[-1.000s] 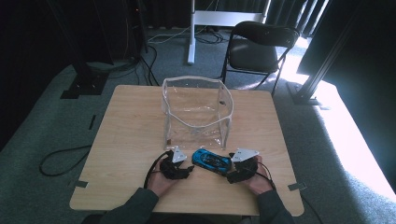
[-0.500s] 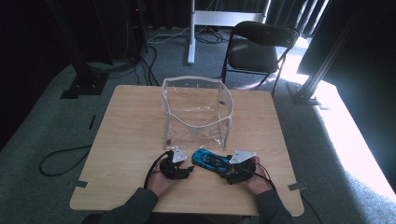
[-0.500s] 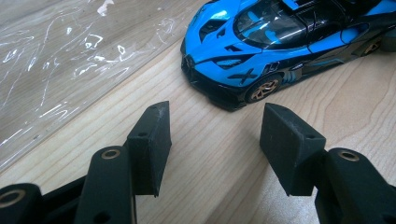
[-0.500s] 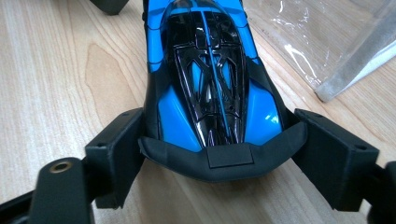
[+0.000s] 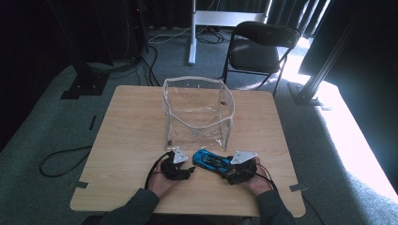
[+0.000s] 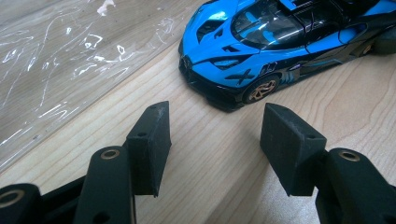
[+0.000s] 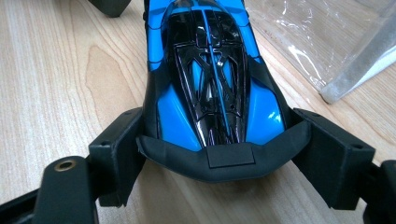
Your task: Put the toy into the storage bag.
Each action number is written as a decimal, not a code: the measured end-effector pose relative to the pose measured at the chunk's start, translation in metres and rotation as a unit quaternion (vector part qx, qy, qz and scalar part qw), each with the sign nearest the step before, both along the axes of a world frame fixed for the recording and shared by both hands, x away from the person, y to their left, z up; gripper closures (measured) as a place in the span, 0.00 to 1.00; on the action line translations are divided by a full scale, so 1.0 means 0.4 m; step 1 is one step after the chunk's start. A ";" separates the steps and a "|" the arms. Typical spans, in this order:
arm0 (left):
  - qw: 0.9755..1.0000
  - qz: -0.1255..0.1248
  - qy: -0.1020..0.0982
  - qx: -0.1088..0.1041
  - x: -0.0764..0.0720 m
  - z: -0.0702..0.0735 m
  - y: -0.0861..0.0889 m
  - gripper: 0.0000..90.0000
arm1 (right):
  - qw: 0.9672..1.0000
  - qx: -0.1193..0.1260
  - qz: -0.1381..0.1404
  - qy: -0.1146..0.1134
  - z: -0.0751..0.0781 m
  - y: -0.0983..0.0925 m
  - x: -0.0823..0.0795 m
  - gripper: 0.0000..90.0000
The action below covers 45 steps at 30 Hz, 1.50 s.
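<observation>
Glossy plastic car (image 7: pixel 210 79), matt wood table (image 5: pixel 131 136).

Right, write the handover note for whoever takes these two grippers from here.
Right gripper: its jaws have just been closing around the rear of the blue and black toy sports car; the pads look to be against the car's sides.
Left gripper: open, nothing between the jaws, just short of the car's nose.
The car stands on the light wooden table, in front of the clear plastic zip pouch, which stands open-topped at mid-table.
Done: right gripper placed at the car.
Left: probably lifting the car and putting it into the pouch.
</observation>
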<state>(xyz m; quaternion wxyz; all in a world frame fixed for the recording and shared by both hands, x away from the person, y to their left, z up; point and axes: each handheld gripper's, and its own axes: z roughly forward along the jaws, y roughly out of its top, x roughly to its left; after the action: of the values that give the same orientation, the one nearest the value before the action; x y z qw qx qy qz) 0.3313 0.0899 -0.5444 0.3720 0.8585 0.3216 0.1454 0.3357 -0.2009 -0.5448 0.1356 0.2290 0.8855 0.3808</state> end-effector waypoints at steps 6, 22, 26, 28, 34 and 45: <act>1.000 -0.001 0.000 0.000 0.001 0.000 -0.002 0.47 | 1.000 0.012 -0.002 0.004 -0.004 -0.008 -0.002 0.24; 1.000 -0.001 0.001 -0.001 0.001 0.000 -0.001 0.47 | 1.000 0.010 0.006 0.003 0.000 -0.008 0.000 0.26; 1.000 -0.002 0.000 0.000 0.001 0.000 -0.002 0.47 | 1.000 0.011 0.008 -0.002 0.004 -0.008 -0.002 0.26; 1.000 -0.002 0.000 0.000 0.001 0.000 -0.002 0.47 | 1.000 0.008 0.007 -0.004 0.004 -0.008 -0.005 0.26; 1.000 -0.002 0.000 0.000 0.001 0.000 -0.002 0.47 | 1.000 0.007 0.006 -0.004 0.000 -0.010 -0.007 0.26; 1.000 -0.003 0.001 0.000 0.001 0.000 -0.002 0.47 | 1.000 0.016 0.013 -0.006 0.012 -0.010 -0.003 0.26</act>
<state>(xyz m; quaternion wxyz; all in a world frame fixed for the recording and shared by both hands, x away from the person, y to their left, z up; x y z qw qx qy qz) 0.3316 0.0892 -0.5445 0.3722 0.8594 0.3196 0.1439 0.3346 -0.2049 -0.5400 0.1320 0.2169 0.8816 0.3979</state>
